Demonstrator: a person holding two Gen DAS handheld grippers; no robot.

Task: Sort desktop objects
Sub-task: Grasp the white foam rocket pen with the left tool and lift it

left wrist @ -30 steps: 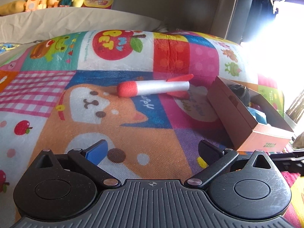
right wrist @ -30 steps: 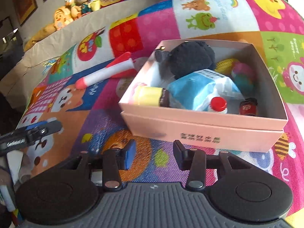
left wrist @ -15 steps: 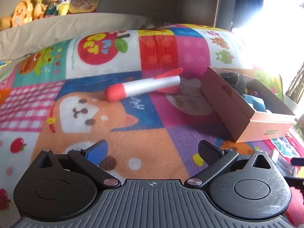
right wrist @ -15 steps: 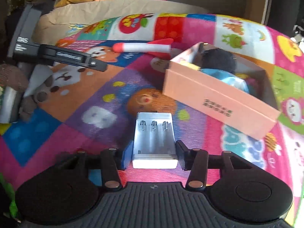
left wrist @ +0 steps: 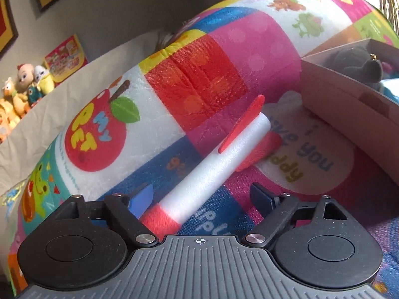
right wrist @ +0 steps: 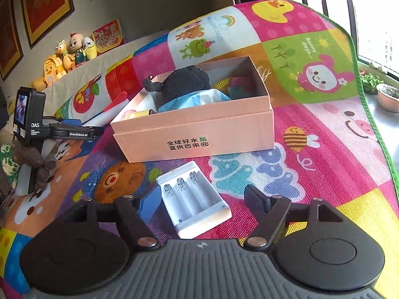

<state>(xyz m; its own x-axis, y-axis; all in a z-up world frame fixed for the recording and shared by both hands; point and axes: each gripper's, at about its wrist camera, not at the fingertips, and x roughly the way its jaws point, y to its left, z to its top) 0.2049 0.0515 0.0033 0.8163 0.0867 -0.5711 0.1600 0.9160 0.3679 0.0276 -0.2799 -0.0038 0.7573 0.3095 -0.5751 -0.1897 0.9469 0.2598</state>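
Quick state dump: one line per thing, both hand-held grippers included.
left hand-held gripper: open, jaws just closing, rocket between them
right hand-held gripper: open, jaws just opening, charger between them
foam rocket: lying on mat
battery charger: empty, lying on mat
pink box: open, partly filled

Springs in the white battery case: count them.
3, side by side along the far end of the battery case, one per slot. None looks hidden.

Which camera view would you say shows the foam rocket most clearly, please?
The left wrist view: the foam rocket lies close and nearly whole between the open left tool. In the right wrist view only a sliver of it shows, hidden behind the pink box.
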